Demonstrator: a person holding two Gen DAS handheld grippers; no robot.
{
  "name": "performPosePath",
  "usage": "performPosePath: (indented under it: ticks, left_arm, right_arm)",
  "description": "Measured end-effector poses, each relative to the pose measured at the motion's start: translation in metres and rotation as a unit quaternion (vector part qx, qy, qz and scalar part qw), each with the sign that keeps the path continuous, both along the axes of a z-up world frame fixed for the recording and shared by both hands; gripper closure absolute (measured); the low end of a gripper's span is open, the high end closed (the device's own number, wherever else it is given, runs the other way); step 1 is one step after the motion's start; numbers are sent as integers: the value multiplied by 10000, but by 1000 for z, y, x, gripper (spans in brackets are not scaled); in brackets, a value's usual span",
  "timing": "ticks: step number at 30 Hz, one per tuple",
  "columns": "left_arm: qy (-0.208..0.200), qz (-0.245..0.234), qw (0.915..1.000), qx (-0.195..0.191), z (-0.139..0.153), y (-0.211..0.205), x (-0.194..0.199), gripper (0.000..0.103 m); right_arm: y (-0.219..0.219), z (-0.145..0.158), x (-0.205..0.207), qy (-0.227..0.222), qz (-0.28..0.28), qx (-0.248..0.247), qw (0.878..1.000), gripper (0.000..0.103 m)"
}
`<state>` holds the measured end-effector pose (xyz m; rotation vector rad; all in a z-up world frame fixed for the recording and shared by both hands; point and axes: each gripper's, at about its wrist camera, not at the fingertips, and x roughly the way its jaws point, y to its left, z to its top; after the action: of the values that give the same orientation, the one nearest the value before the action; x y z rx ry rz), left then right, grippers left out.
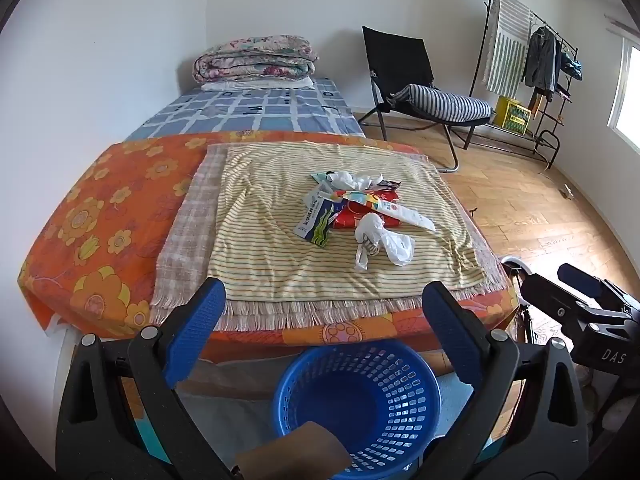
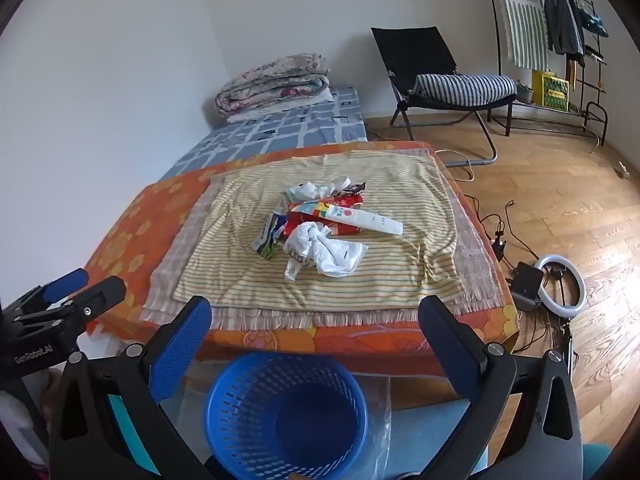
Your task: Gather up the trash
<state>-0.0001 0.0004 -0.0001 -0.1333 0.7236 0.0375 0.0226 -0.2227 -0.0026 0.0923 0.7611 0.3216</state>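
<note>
A: What does the right view add over the left?

B: Floor gear beside the bed (image 2: pixel 128 216): one ring light (image 2: pixel 562 290), one black box (image 2: pixel 528 280), cables. The left view shows only an edge of the light. It alone shows a brown block (image 1: pixel 292 454) at the basket (image 1: pixel 356 404) rim.

A: Count of task items?

B: One trash pile (image 1: pixel 356 210) on the striped cloth (image 1: pixel 256 240), mid-bed, well apart from both grippers. In it: two crumpled white bags, one red wrapper, one white tube, one blue-green packet; the rest cannot be told. One blue basket on the floor at the bed's foot, empty inside.

A: Gripper state?

B: Left gripper (image 1: pixel 324 344): fingers spread wide, holding nothing. Right gripper (image 2: pixel 316 340): same, spread wide, nothing held. Both hover above the basket

A: Background?

B: One chair (image 2: pixel 436 80), one rack (image 2: pixel 560 40), one folded quilt (image 1: pixel 256 58)
</note>
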Motion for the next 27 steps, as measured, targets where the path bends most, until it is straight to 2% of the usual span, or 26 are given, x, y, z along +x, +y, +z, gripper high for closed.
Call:
performPosePath:
  ticks: [5, 10, 13, 27]
  left_arm:
    - [40, -39, 10000, -55, -1, 2, 2, 2]
    - [45, -125, 9999, -55, 11, 9, 4, 2]
    - [-40, -69, 9999, 94, 7, -3, -3, 2]
    - [-132, -78, 9998, 138, 8, -9, -8, 2]
  right_arm:
    - [3, 3, -6, -73, 38, -114, 9999, 0]
    - [13, 11, -20, -128, 95, -99, 9998, 1]
    - [11, 9, -17, -82, 111, -50, 9999, 0]
    - [14, 12, -19, -95, 179, -18, 9998, 0]
